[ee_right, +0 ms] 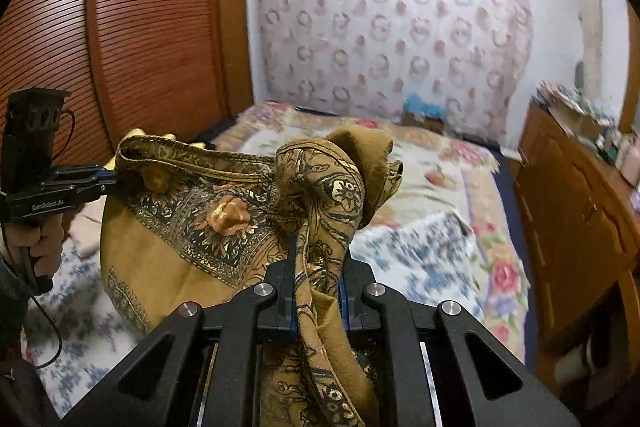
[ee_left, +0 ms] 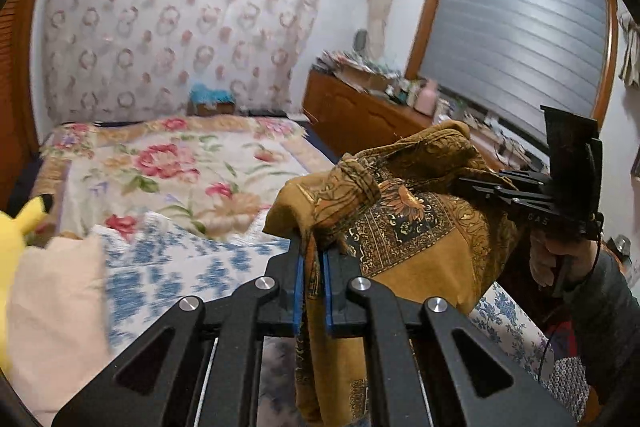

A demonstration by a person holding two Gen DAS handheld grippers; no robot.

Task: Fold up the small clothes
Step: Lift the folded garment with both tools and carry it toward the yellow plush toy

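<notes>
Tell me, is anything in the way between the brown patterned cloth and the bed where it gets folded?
Nothing visible blocks it. Both grippers, left gripper and right gripper, pinch the brown patterned cloth and hold it above the blue-flowered sheet. A pink pillow and yellow plush toy sit off to one side.

Left gripper (ee_left: 312, 259) clamped tight, pointing slightly downward. Right gripper (ee_right: 318, 267) likewise clamped, angled down. Hand (ee_left: 554, 259) grips right handle.

Mustard patterned garment (ee_left: 416, 227) bunched, held above bed.
</notes>
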